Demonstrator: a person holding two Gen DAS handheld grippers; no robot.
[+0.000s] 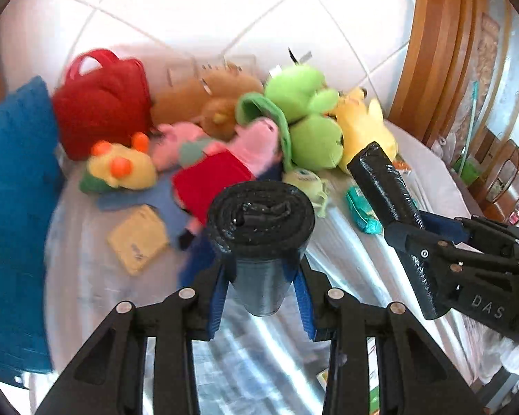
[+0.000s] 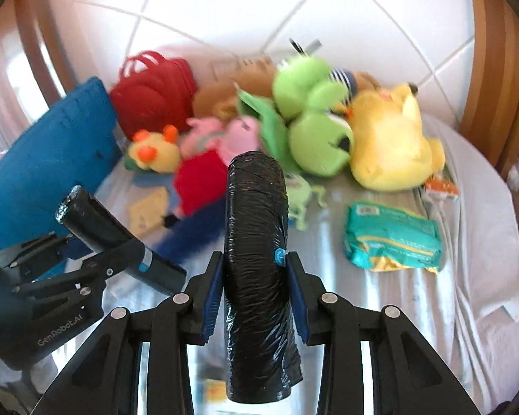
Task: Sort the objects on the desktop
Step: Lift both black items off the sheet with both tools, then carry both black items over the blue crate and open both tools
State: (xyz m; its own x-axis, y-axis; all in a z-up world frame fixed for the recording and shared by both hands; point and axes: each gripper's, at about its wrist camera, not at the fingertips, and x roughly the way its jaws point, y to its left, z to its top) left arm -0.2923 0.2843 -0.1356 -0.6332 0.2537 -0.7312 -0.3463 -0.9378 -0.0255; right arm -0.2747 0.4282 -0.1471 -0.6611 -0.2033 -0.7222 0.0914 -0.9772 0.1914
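Observation:
Both grippers hold black rolls of bin bags above the table. In the left wrist view my left gripper (image 1: 261,276) is shut on one black roll (image 1: 259,221), whose coiled end faces the camera. To its right, my right gripper (image 1: 415,238) clamps a second black roll (image 1: 384,186) that slants up to the left. In the right wrist view my right gripper (image 2: 256,269) is shut on that roll (image 2: 257,228), which stands upright between the blue pads (image 2: 214,294). The left gripper (image 2: 97,259) with its roll (image 2: 100,224) shows at the left.
A heap of plush toys lies at the back of the cloth-covered table (image 2: 467,242): green (image 2: 311,117), yellow (image 2: 391,145), pink and red (image 1: 231,162). A blue cushion (image 1: 14,207) and a red bag (image 1: 103,103) stand at the left. A teal tissue pack (image 2: 391,235) and a yellow cloth (image 1: 138,238) lie nearer.

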